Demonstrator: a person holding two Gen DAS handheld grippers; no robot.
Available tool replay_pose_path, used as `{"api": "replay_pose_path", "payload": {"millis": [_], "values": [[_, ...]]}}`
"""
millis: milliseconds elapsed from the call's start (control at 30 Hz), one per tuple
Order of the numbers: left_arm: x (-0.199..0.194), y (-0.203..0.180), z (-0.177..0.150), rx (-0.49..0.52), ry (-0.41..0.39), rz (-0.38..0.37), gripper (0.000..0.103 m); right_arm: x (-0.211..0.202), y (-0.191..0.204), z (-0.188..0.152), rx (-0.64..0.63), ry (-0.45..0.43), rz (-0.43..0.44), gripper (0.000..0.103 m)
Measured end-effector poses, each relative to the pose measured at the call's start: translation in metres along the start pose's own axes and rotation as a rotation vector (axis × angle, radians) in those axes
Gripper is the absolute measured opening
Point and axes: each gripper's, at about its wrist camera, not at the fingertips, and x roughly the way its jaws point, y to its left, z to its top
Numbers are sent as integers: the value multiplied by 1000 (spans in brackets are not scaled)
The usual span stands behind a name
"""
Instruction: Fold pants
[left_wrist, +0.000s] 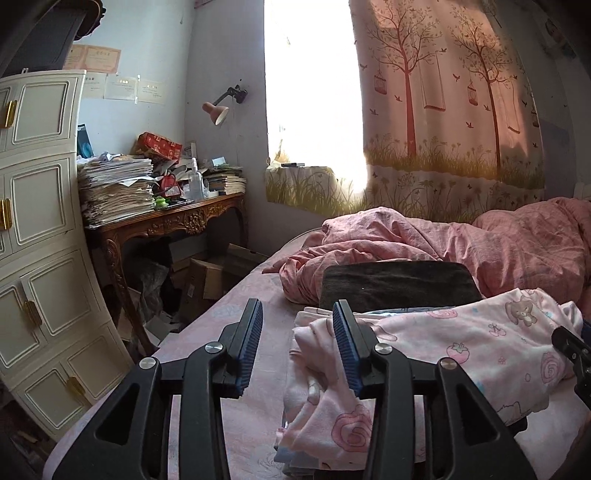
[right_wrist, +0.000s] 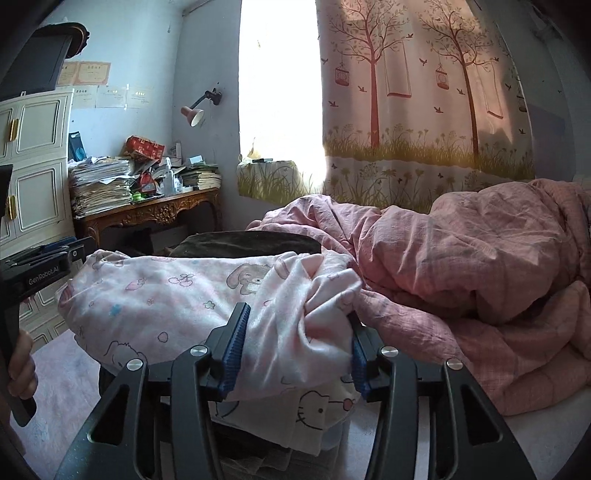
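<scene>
Pink fleece pants (right_wrist: 207, 295), soft and napped, printed with rabbits, strawberries, cherries and a cat face, lie bunched on the bed (left_wrist: 236, 306) atop a stack of folded clothes.

Item: my right hand-held gripper (right_wrist: 295, 354), black frame, blue ribbed pads (right_wrist: 233, 354), jaws spread fairly wide with a thick wad of the pants filling the gap between them; whether they press the cloth I cannot tell.

Item: my left hand-held gripper (left_wrist: 299, 350), same build, jaws wide and holding nothing; its right pad touches the pants' edge. In the right wrist view its body reads "GenRobot.AI" in white.

Item: dark brown folded cloth (left_wrist: 399, 284), coarse weave, just behind the pants.

Item: pink quilt (right_wrist: 480, 258), crumpled, crowding the pants on the right.

Item: carved wooden tabletop (left_wrist: 177, 218) bearing stacked papers (left_wrist: 114, 192), a red box and a clear bottle.

Item: cream plastic drawers (left_wrist: 40, 221), gold handles.

Item: tree-and-birdcage curtain (left_wrist: 443, 92); pink clamp lamp (left_wrist: 218, 110); certificates on the wall, writing unreadable.
</scene>
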Motion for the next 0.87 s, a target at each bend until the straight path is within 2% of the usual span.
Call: {"api": "replay_pose_path", "payload": {"millis": [100,167,233,300,433,500,567,633,767,867], "values": [[-36,-8,-8,20,-62,-50,39,-25,-4,0,-8,-54,-6,54],[-67,-24,-23,55,-116,-97,44,-49,-1,-3,-28,-87,38,57],[-90,-35,-43,55,-149,-147,48,-75,2,-11,-42,-121,90,65],[-106,-45,-62,52,-171,-163,52,-98,2,-25,-33,-155,130,70],[-127,-63,-91,78,-202,-165,55,-124,-2,-48,-2,-173,166,70],[-136,-66,-101,82,-226,-175,56,-131,-3,-58,9,-182,174,70],[-142,-64,-108,45,-244,-186,56,-134,-3,-67,3,-184,173,70],[-141,-62,-111,27,-236,-197,56,-133,-4,-77,-5,-176,164,70],[-142,-64,-119,53,-238,-195,56,-125,-5,-83,9,-151,173,70],[-146,-65,-123,60,-244,-200,58,-126,-3,-85,-9,-166,162,70]]}}
